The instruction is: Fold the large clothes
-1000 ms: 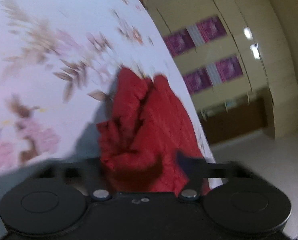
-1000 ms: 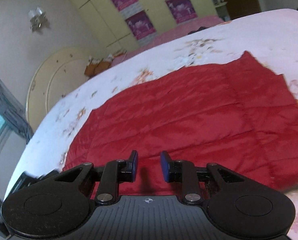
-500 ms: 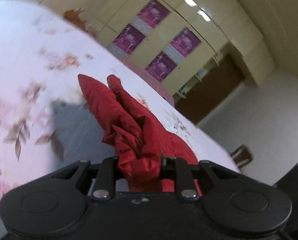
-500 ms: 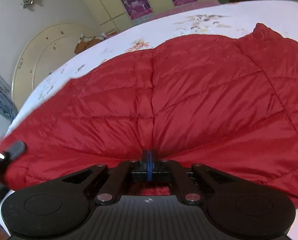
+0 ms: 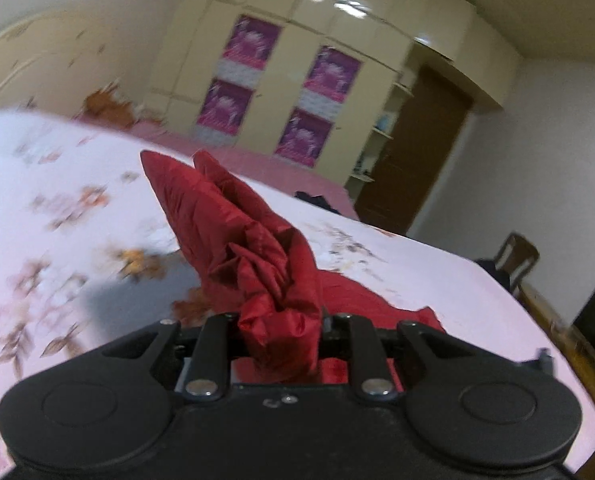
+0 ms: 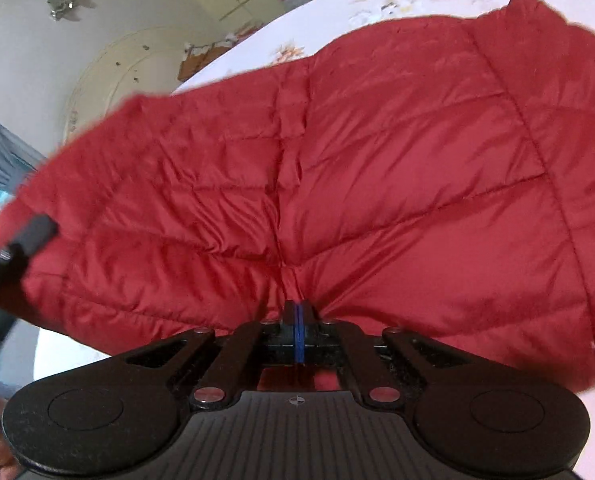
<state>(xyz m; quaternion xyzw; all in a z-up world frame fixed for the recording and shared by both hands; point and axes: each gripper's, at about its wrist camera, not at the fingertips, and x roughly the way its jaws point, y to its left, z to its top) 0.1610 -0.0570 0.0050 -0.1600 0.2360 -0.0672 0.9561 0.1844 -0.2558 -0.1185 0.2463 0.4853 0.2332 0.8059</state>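
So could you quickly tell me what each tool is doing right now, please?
Left tool: closed on a bunched fold of the red jacket.
Right tool: closed on the jacket's near edge.

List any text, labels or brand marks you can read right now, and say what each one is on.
No text can be read.
Purple posters on the wardrobe doors: print too blurred to read.
Right gripper body: a small round emblem, no letters.
Left gripper body: small marks, illegible.
Red quilted jacket: no label showing.
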